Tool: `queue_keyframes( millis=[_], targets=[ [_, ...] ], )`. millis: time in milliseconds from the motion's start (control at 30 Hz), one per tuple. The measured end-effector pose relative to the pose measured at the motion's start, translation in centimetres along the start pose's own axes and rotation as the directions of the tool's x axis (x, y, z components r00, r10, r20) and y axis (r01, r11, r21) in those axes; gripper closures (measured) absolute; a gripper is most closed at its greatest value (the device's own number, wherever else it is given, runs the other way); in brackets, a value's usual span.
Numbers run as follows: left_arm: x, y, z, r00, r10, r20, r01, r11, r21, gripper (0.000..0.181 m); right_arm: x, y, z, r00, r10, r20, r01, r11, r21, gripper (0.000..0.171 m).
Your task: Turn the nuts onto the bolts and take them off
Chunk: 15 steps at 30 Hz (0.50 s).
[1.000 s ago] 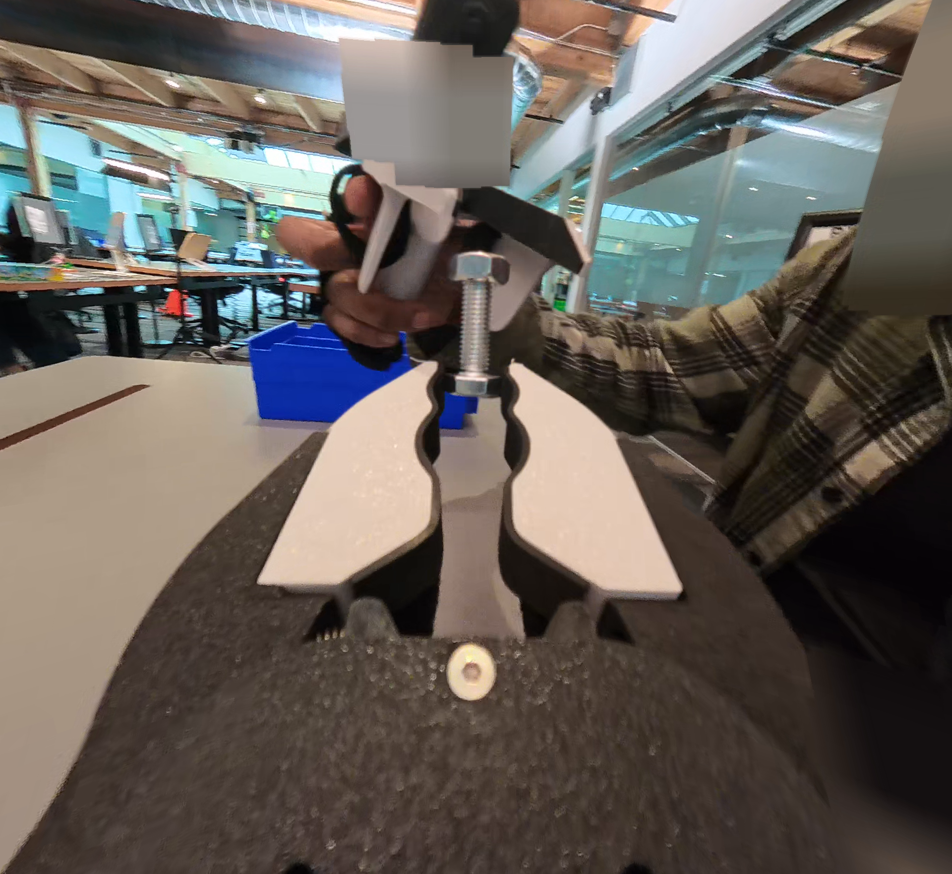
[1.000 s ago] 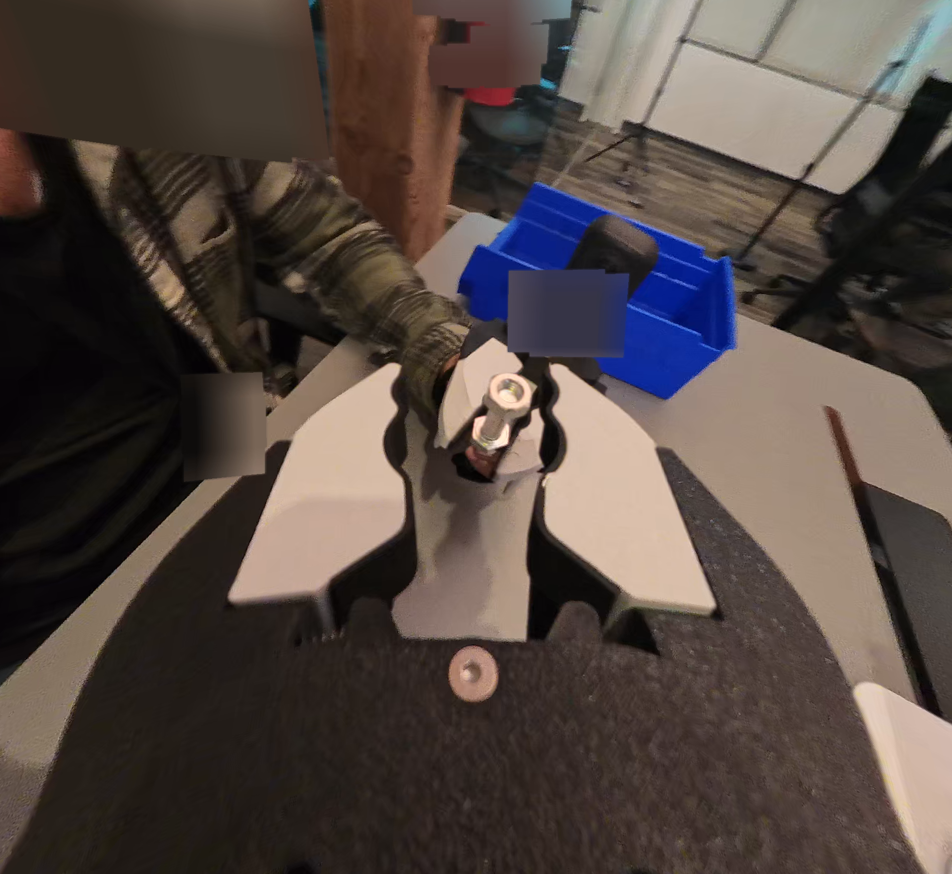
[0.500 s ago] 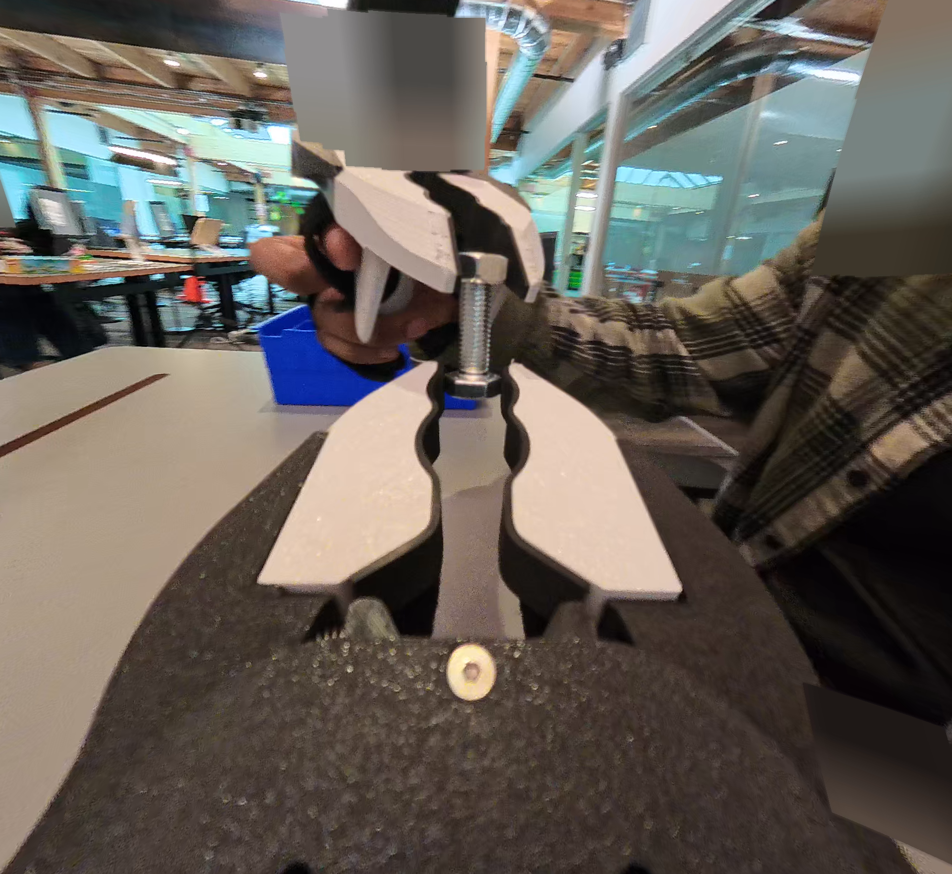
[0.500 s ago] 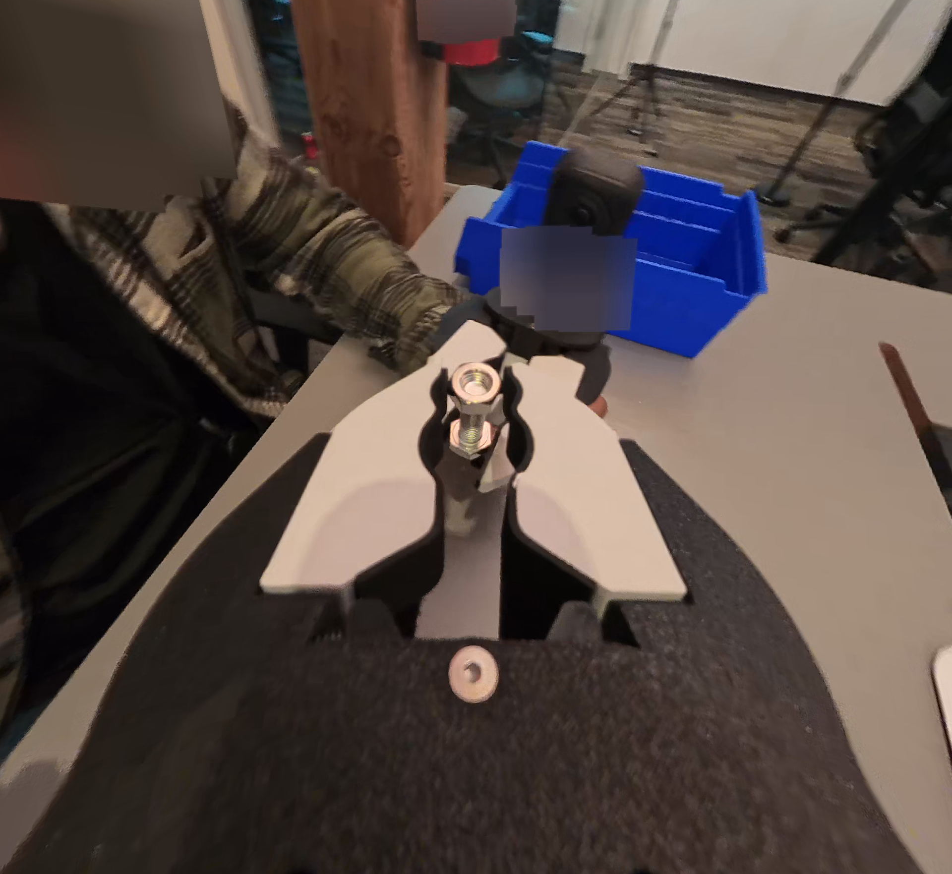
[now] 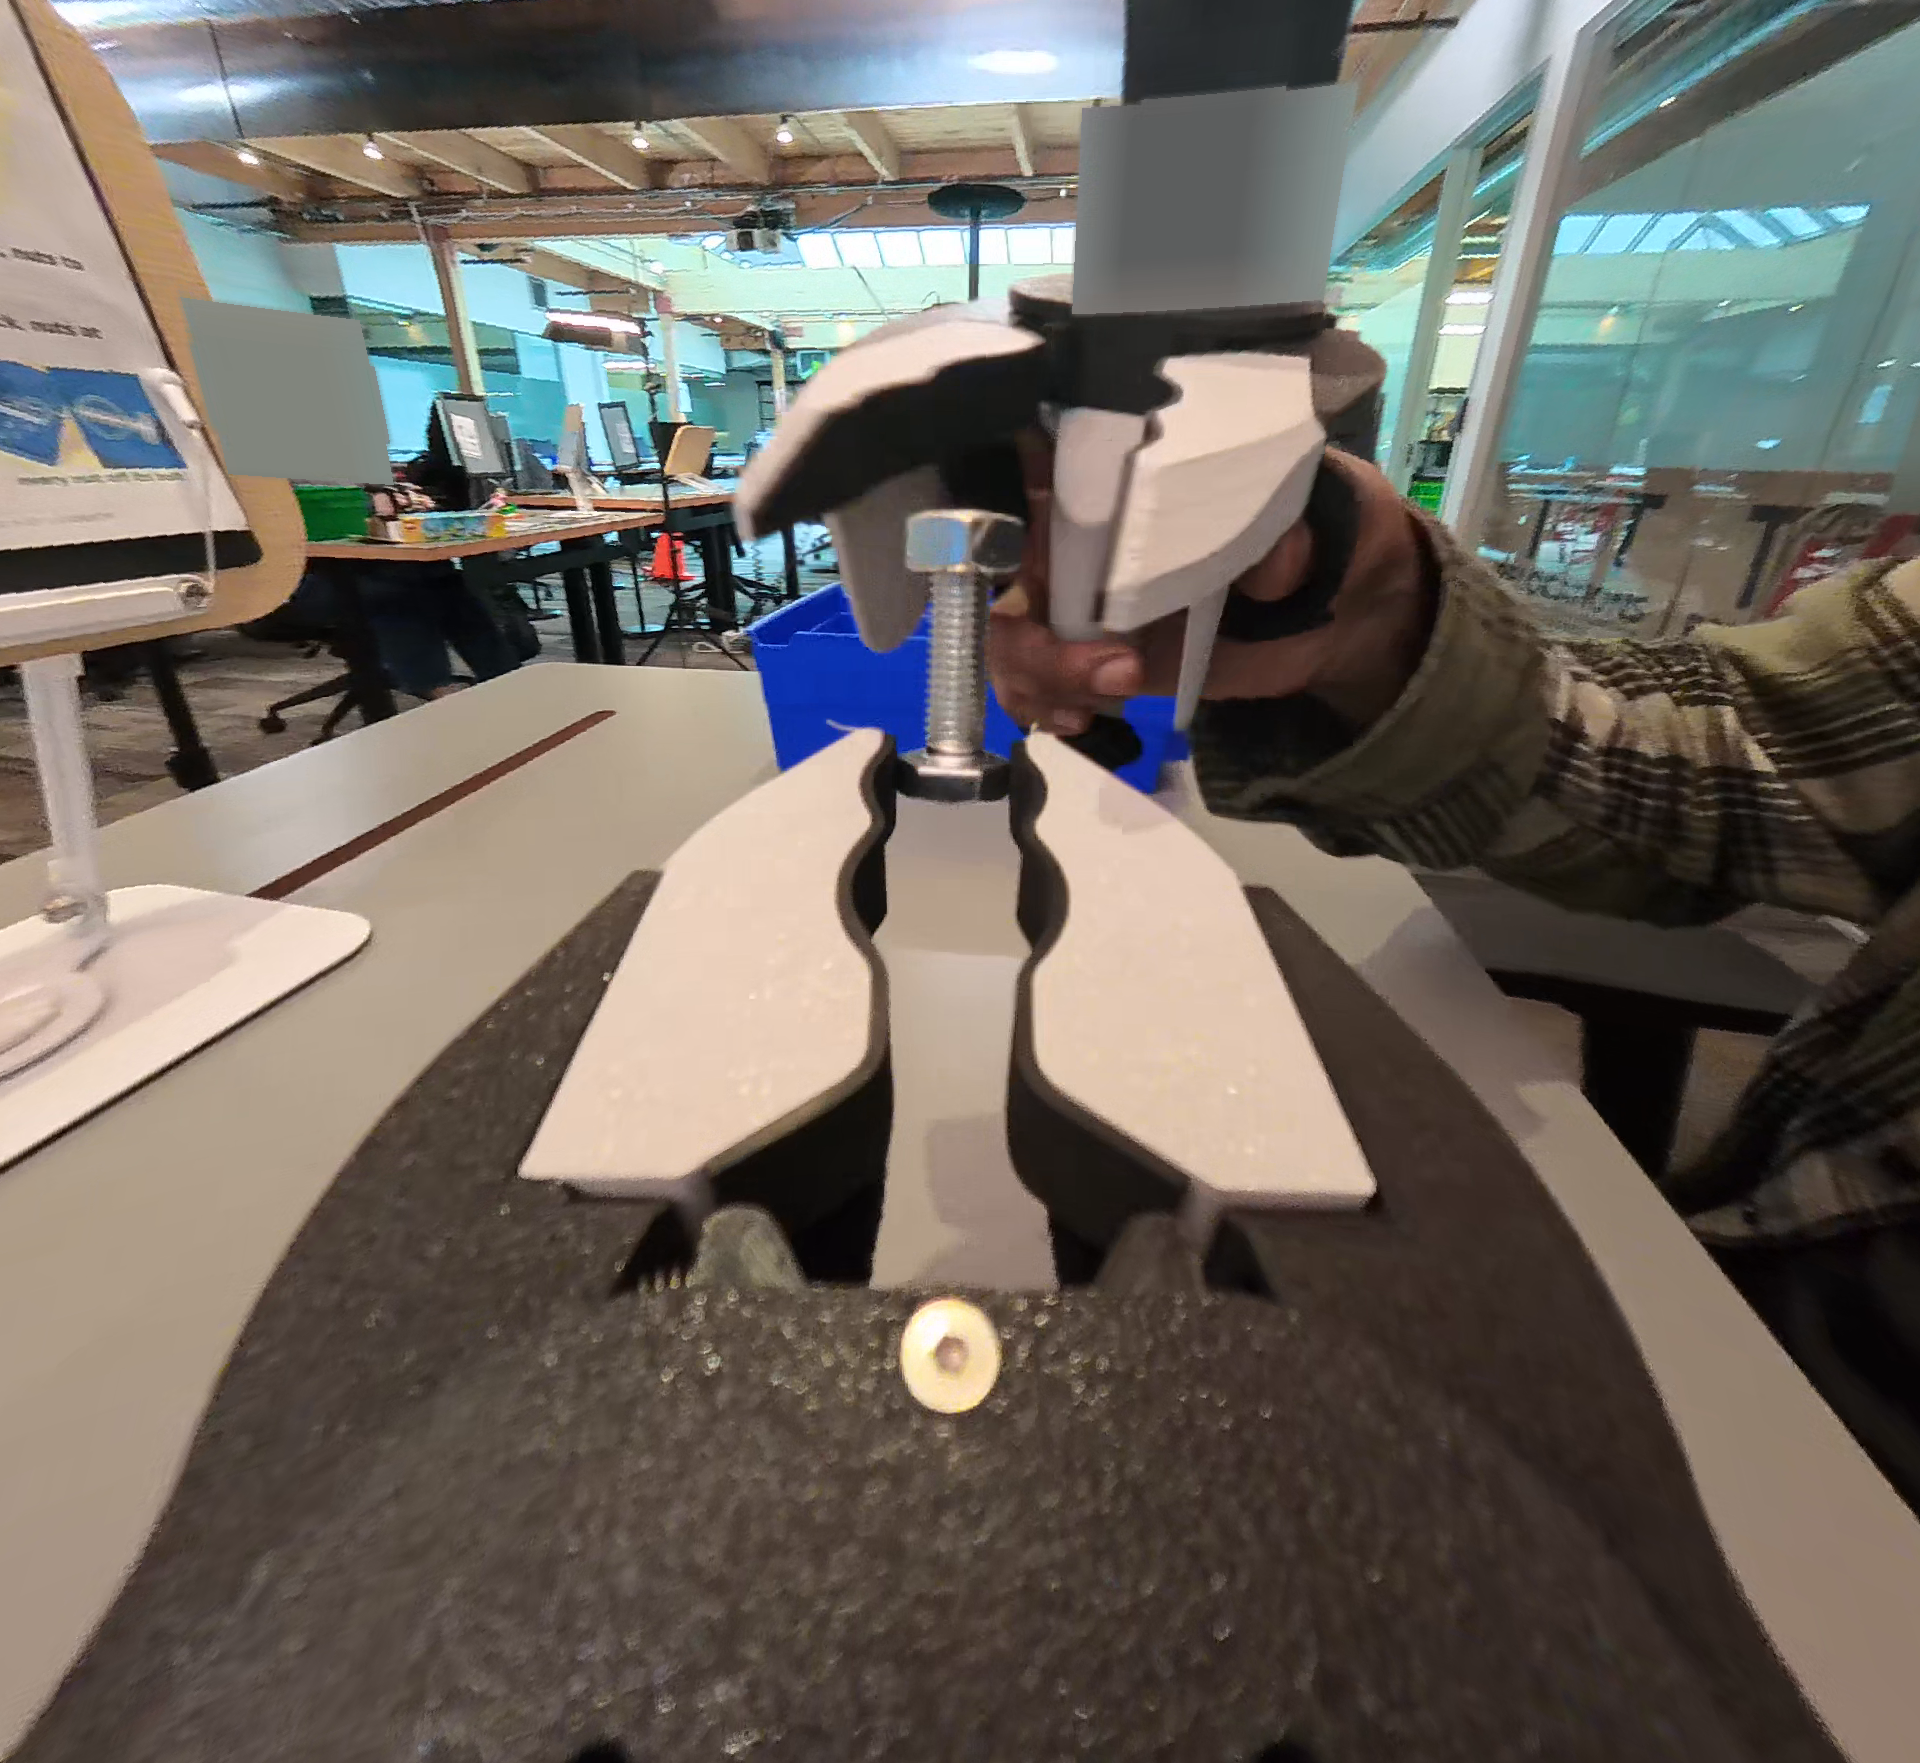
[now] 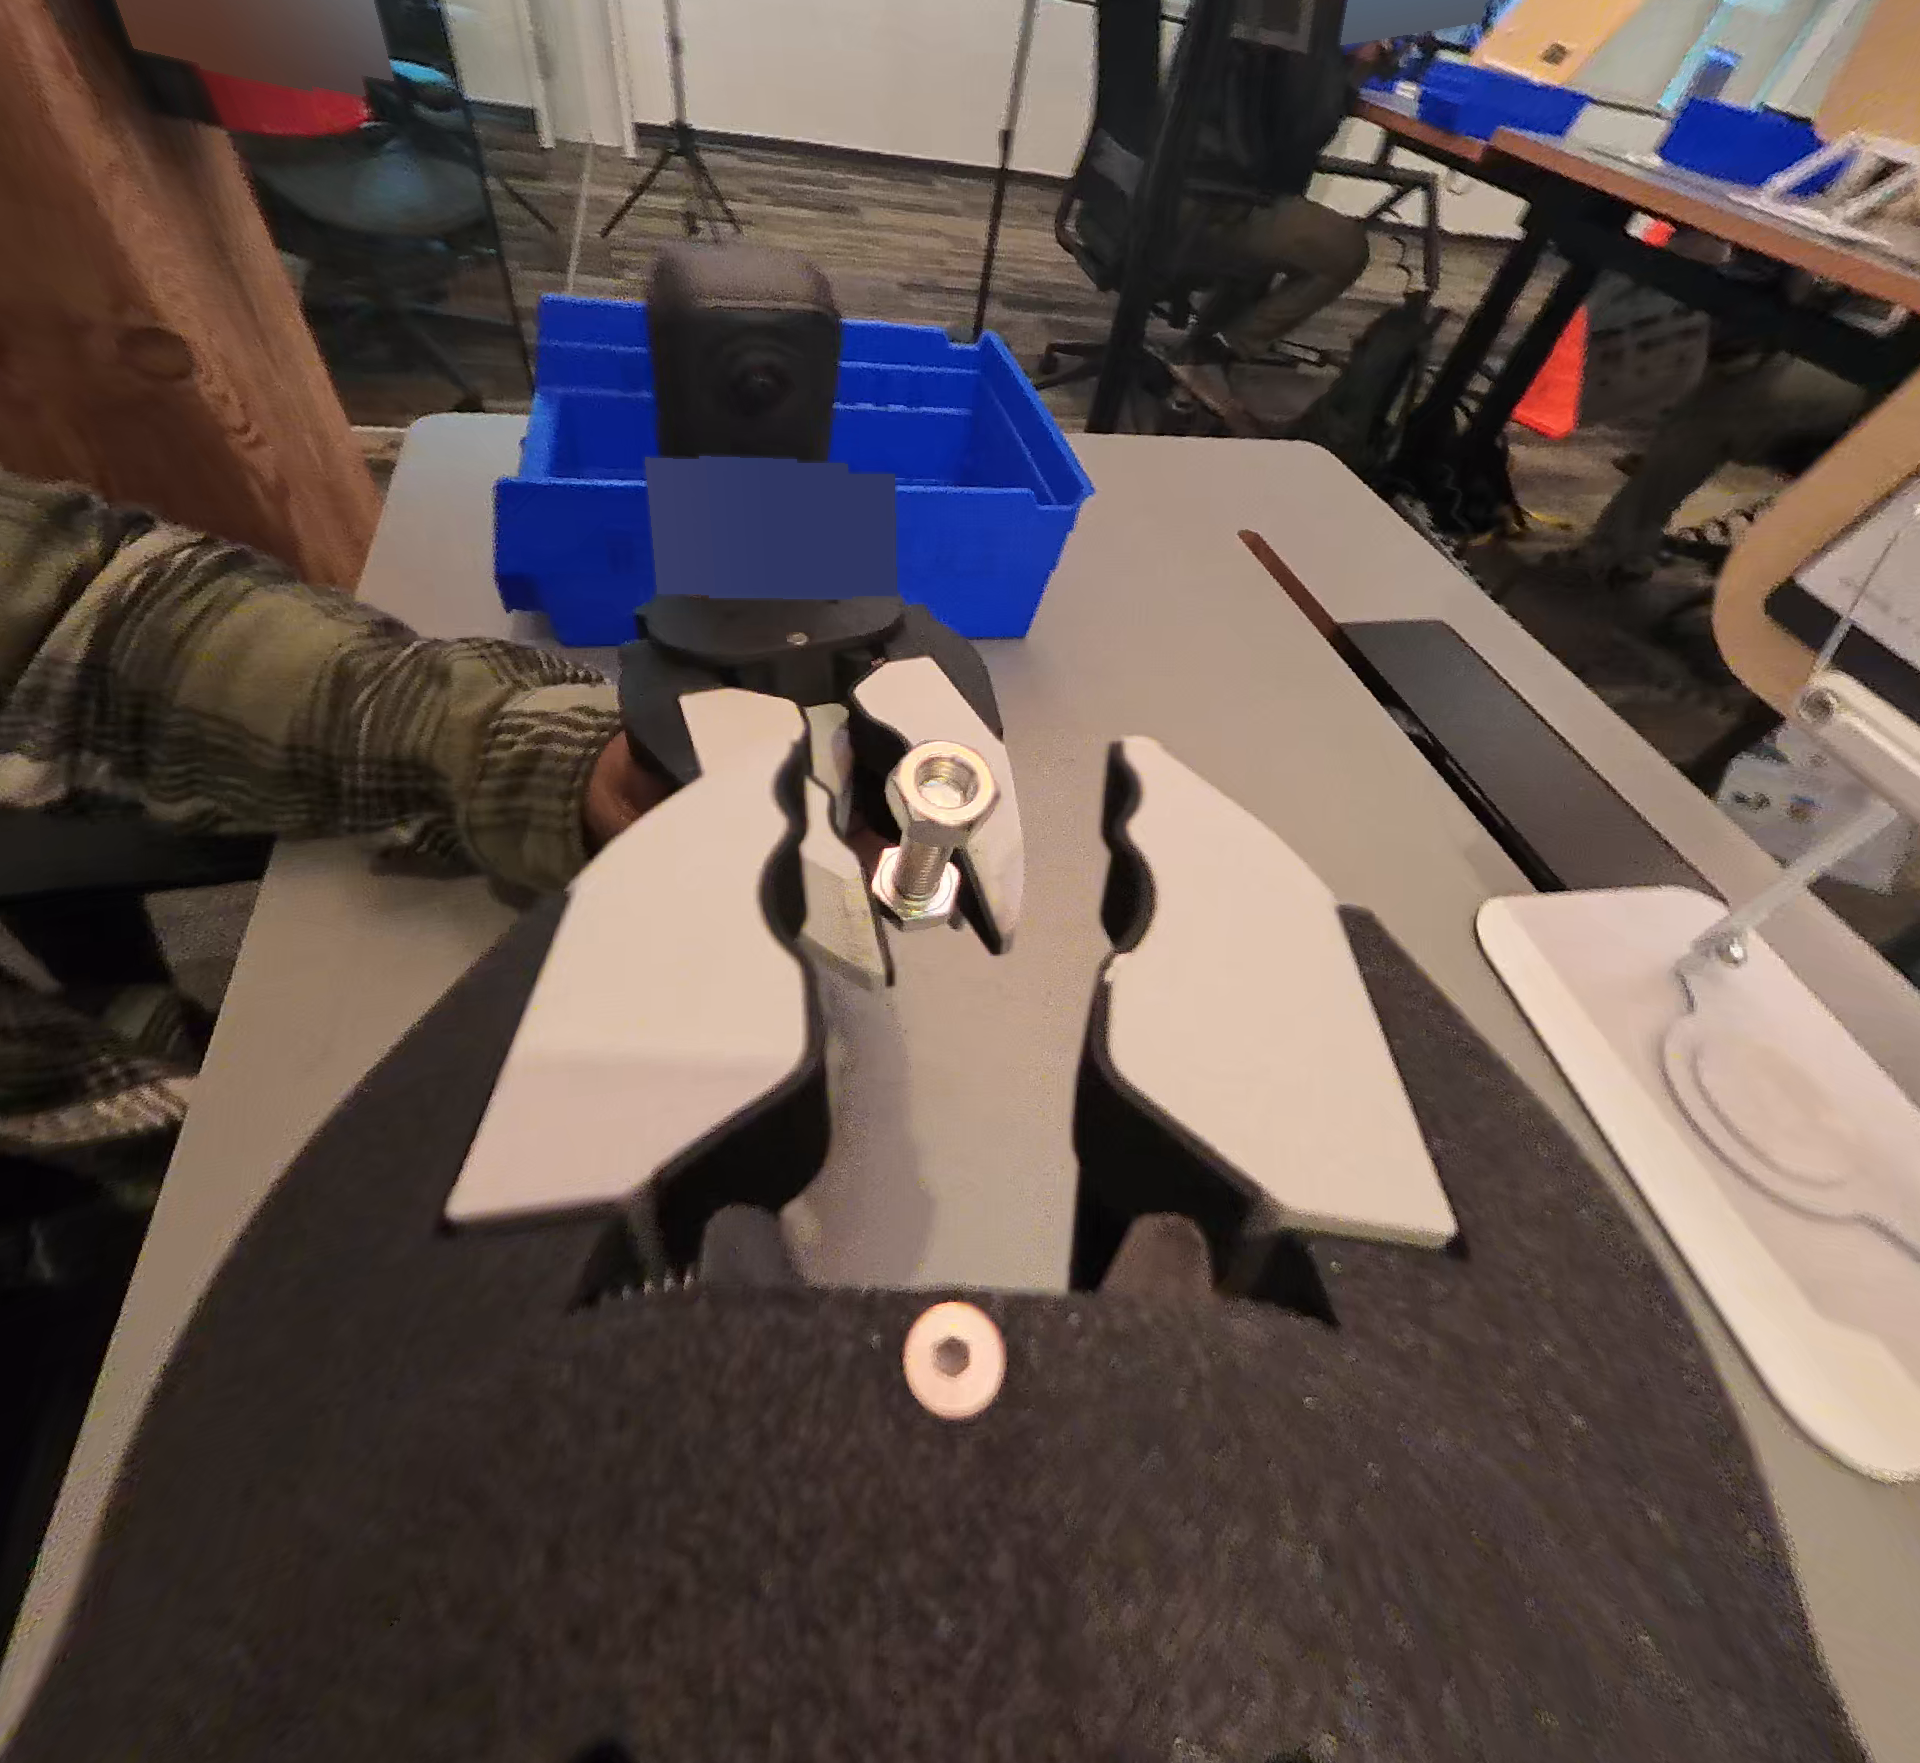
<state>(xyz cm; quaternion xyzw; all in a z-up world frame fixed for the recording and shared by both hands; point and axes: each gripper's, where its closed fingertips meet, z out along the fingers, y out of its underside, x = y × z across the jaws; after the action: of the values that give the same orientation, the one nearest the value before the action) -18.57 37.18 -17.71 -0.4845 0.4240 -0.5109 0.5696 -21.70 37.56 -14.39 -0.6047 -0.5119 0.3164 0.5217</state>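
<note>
So there's a big grey table with a blue plastic bin parked at the far end, and a white stand base with a clear acrylic post off to one side holding up a printed sheet (not going into what's on it). A dark strip runs along the tabletop too.

The person is in a green plaid shirt; you can see the sleeve reaching in from the side, and the hand wrapped around the handle of the right gripper. That one's fingers are spread well apart, one either side of the bolt head, not gripping it. From its own camera the gap is obvious, with the head sitting between the tips and touching neither.

The left gripper is the one doing the holding. Its fingers are pinched in on the nut at the lower end of the bolt, held up over the table in front of the bin.

The bolt stands upright out of the nut, silver hex head on top, most of the thread showing between head and nut.
</note>
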Motion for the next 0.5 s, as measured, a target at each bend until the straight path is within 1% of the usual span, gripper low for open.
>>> queue_keyframes(
  millis=[33, 100, 167, 200, 233, 300, 433, 500],
  targets=[
    [0.1, 0.0, 0.0, 1.0, -0.009, -0.015, 0.009, 1.0, 0.003, 0.161, -0.3, -0.2, -0.3, 0.998, -0.027, 0.059, 0.027, 1.0, 0.009, 0.112],
    [0.7, -0.1, 0.1, 0.997, -0.038, -0.067, 0.039, 0.999, 0.014, 0.161, -1.3, -0.7, -1.1, 0.968, -0.075, 0.238, 0.068, 0.997, 0.04, 0.105],
    [1.7, -0.3, 0.2, 0.986, -0.076, -0.151, 0.08, 0.996, 0.024, 0.161, -2.1, -0.9, -2.3, 0.9, -0.159, 0.407, 0.139, 0.987, 0.08, 0.109],
    [2.1, -0.3, 0.3, 0.978, -0.09, -0.187, 0.096, 0.995, 0.023, 0.161, -2.6, -0.8, -2.9, 0.853, -0.191, 0.486, 0.163, 0.982, 0.099, 0.108],
    [2.6, -0.2, 0.3, 0.97, -0.097, -0.222, 0.104, 0.994, 0.021, 0.161, -3.1, -0.8, -3.6, 0.798, -0.201, 0.569, 0.164, 0.98, 0.116, 0.113],
    [3.5, 0.0, 0.4, 0.954, -0.109, -0.28, 0.115, 0.993, 0.004, 0.161, -3.2, -0.8, -4.0, 0.738, -0.218, 0.638, 0.171, 0.976, 0.136, 0.118],
    [4.6, 0.6, 0.7, 0.935, -0.107, -0.338, 0.103, 0.994, -0.029, 0.161, -4.0, 0.6, -3.5, 0.642, -0.189, 0.743, 0.192, 0.978, 0.082, 0.127],
    [4.8, 0.8, 0.7, 0.931, -0.11, -0.349, 0.104, 0.994, -0.036, 0.161, -4.7, 1.3, -3.4, 0.594, -0.183, 0.784, 0.205, 0.976, 0.073, 0.141]
  ],
)
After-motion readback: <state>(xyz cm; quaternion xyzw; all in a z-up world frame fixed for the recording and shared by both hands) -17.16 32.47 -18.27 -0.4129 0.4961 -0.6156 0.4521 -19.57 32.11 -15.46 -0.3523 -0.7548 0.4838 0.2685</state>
